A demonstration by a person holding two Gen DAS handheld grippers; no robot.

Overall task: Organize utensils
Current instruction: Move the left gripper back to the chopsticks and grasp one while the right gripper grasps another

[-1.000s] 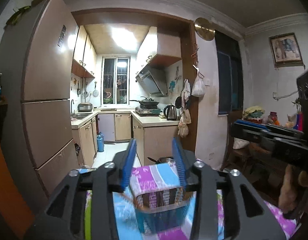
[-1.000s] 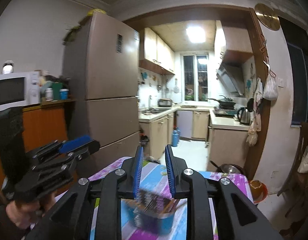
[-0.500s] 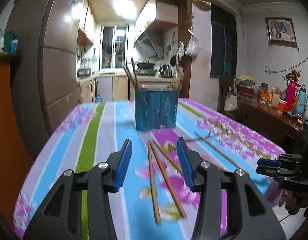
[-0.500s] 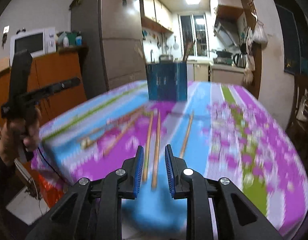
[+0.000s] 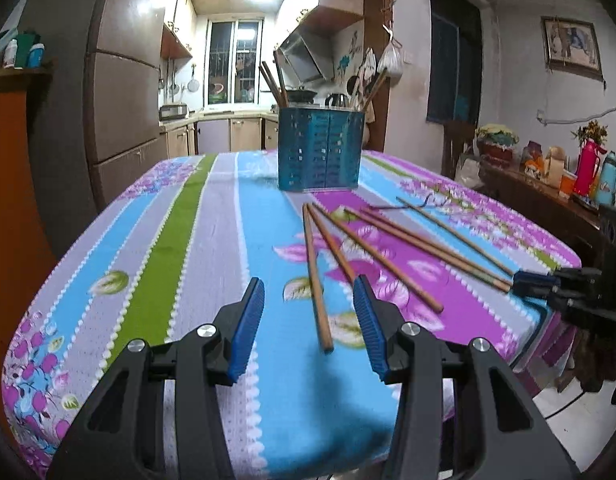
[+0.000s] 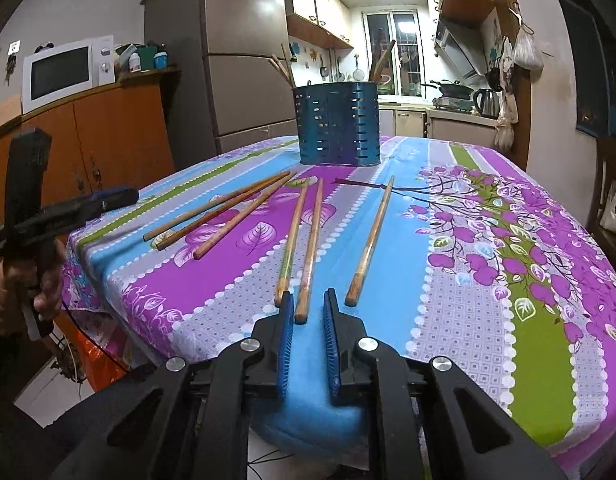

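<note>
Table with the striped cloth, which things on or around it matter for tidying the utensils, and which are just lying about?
For the job:
loose chopsticks
blue utensil holder
left gripper
right gripper, fingers closing, nothing held

Lying about:
microwave
kettle
red flask

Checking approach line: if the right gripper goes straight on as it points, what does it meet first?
Likely the near end of a brown wooden chopstick lying just ahead of the closing, empty right gripper; the blue slotted metal holder stands far beyond.

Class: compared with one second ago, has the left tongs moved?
Yes. The left tongs dropped toward the table; the fixed blue holder now sits above them.
</note>
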